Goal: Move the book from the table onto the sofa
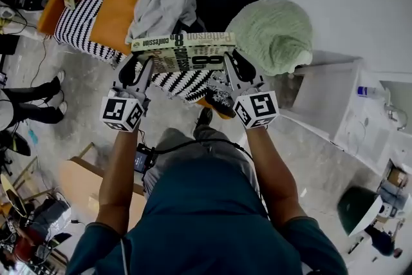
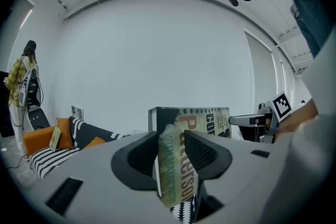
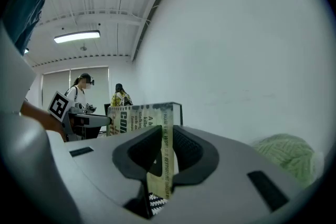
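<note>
I hold a thick paperback book [image 1: 185,51] in the air with both grippers, its spine turned away from me, above the front of the sofa [image 1: 96,9]. My left gripper [image 1: 143,66] is shut on the book's left edge, and the book [image 2: 181,162] stands pinched between its dark pads. My right gripper [image 1: 228,64] is shut on the right edge, where the book [image 3: 160,157] is likewise clamped. The sofa carries black-and-white striped cushions [image 1: 77,16] and an orange cushion [image 1: 119,6].
A grey garment [image 1: 164,0] lies on the sofa, with a pale green knitted pouf [image 1: 273,32] at its right end. A white cabinet or counter [image 1: 360,106] stands to the right. Another person's legs [image 1: 32,103] show at left. People stand in the background [image 3: 86,94].
</note>
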